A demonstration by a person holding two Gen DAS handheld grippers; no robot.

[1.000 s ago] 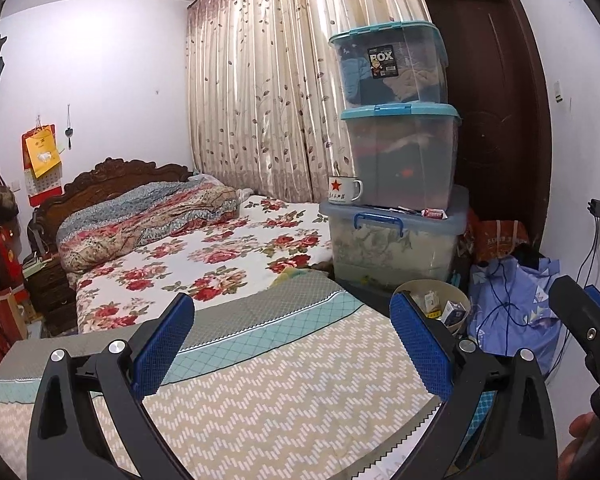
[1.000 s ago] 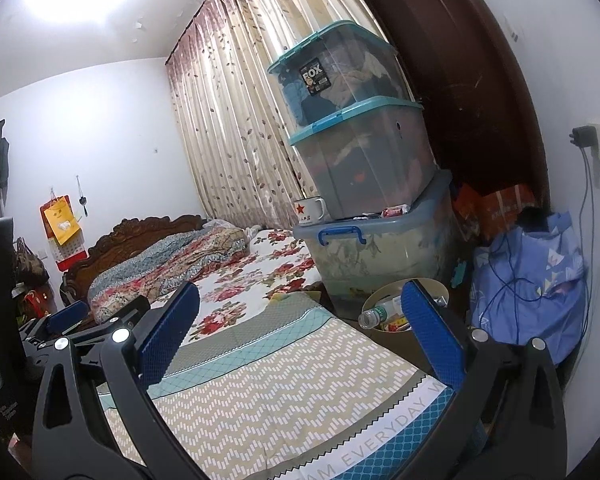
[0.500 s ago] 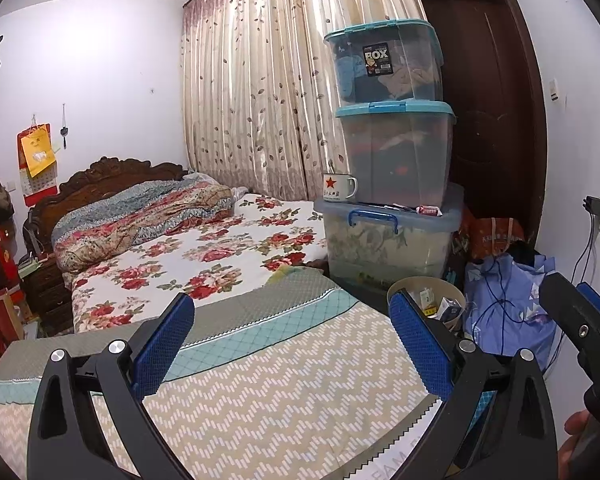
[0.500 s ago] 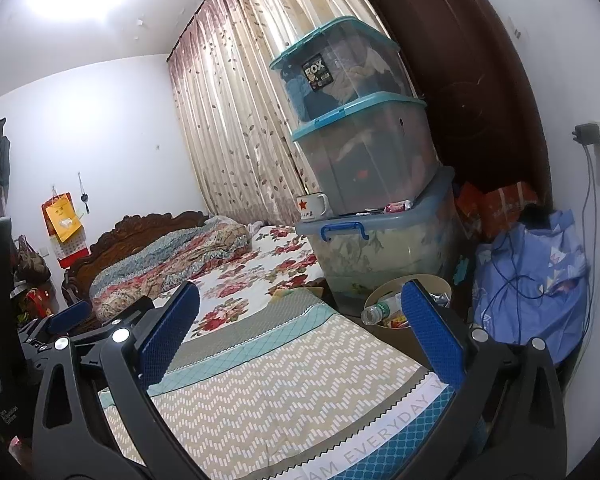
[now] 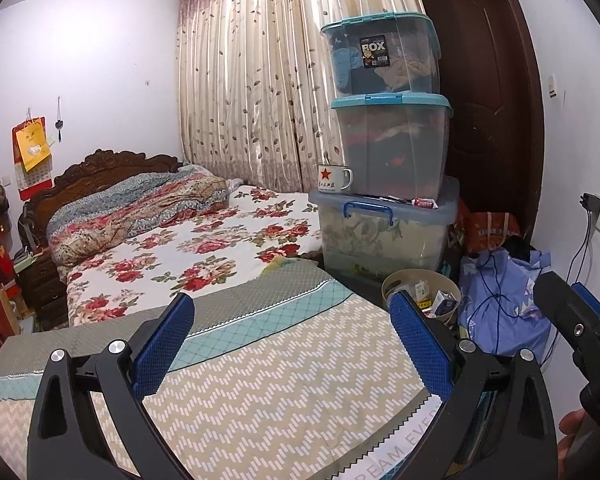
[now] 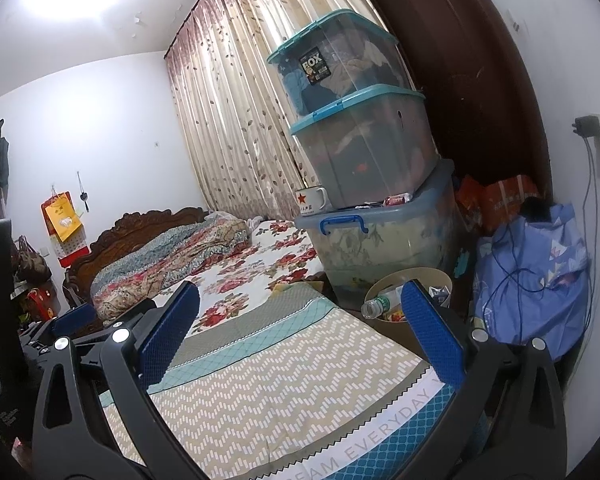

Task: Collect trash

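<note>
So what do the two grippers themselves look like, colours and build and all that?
The left gripper and the right gripper look like the same model: black plastic arms with triangular cut-outs and round silver bolt heads, each ending in a flat rectangular finger faced with a blue, finely dimpled pad. No cables or printed markings show on them. Only a sliver of a hand is visible; no sleeve.

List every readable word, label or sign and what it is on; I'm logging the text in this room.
"BOX": black label on the top storage bin.
"DREAM EVERYDAY", partly cut off: white strip on the blanket.
Red characters under the red star on the enamel mug: too small to read.
Print on the orange bag and the wall calendar: too blurred to read.
</note>
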